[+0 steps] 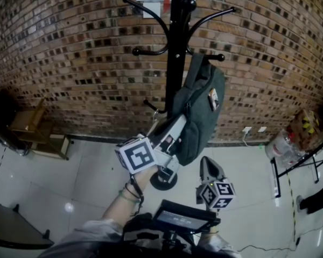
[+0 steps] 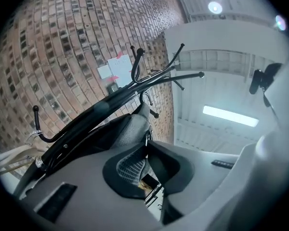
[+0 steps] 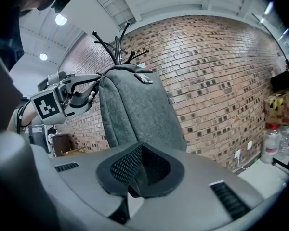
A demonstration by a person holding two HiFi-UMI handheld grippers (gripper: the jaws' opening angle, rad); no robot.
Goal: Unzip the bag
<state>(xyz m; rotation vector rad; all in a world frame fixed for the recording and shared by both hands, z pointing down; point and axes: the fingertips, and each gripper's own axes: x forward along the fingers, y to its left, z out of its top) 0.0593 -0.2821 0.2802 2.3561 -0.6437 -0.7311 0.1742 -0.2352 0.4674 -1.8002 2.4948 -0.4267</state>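
The bag (image 1: 202, 112) is hanging on a black rack (image 1: 175, 47) by a brick wall (image 1: 70, 47). The left gripper (image 1: 175, 127) is reaching up to the bag's side. Its jaws are pressing together at the tips, and they seem to be pinching a small zip tab (image 2: 147, 137). The right gripper (image 1: 207, 163) is waiting lower down, under the bag and not touching it. Its jaws are closed and are holding nothing. The zip is looking shut along the side that shows, so I think the job is only starting. The grab looks done. Pulling the tab along to open the bag is what is left.
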